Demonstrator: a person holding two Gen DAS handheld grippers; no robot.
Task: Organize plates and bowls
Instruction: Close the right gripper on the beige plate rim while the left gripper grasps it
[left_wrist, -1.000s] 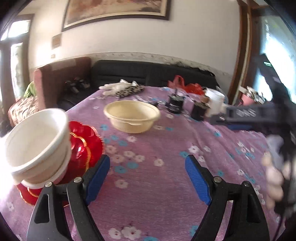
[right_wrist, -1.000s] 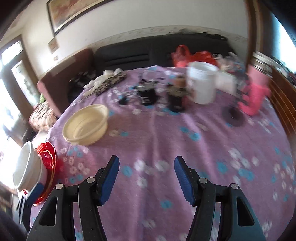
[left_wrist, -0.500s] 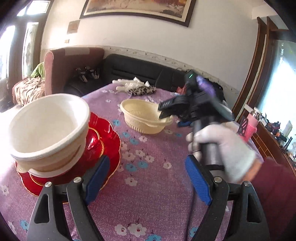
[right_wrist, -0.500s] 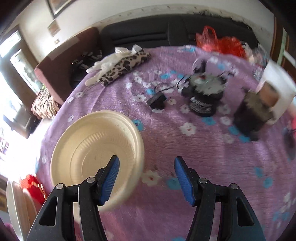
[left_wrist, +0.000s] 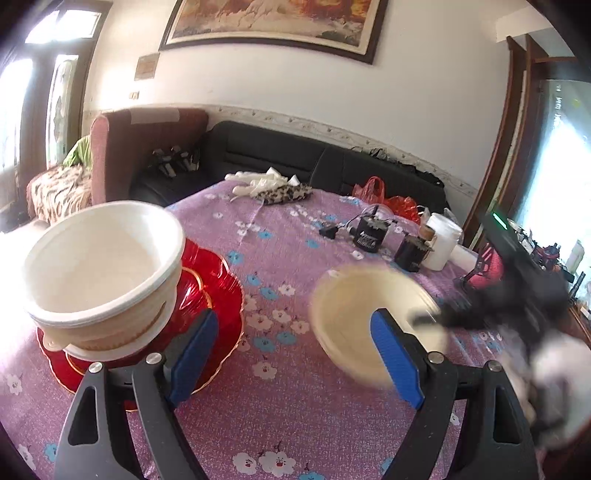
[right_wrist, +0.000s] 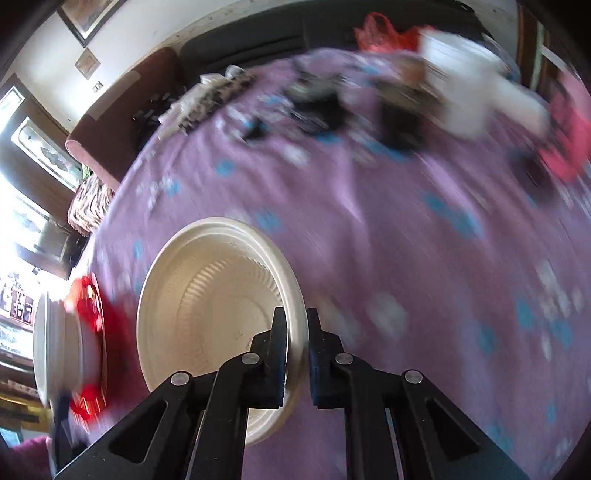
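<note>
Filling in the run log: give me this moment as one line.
right gripper: shut on cream bowl rim | left gripper: open, empty | white bowls: stacked on red plate | table

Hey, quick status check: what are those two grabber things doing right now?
Right gripper shut on cream bowl rim. Left gripper open, empty, beside white bowl stack on red plate. Nothing between bowl and stack.
</note>
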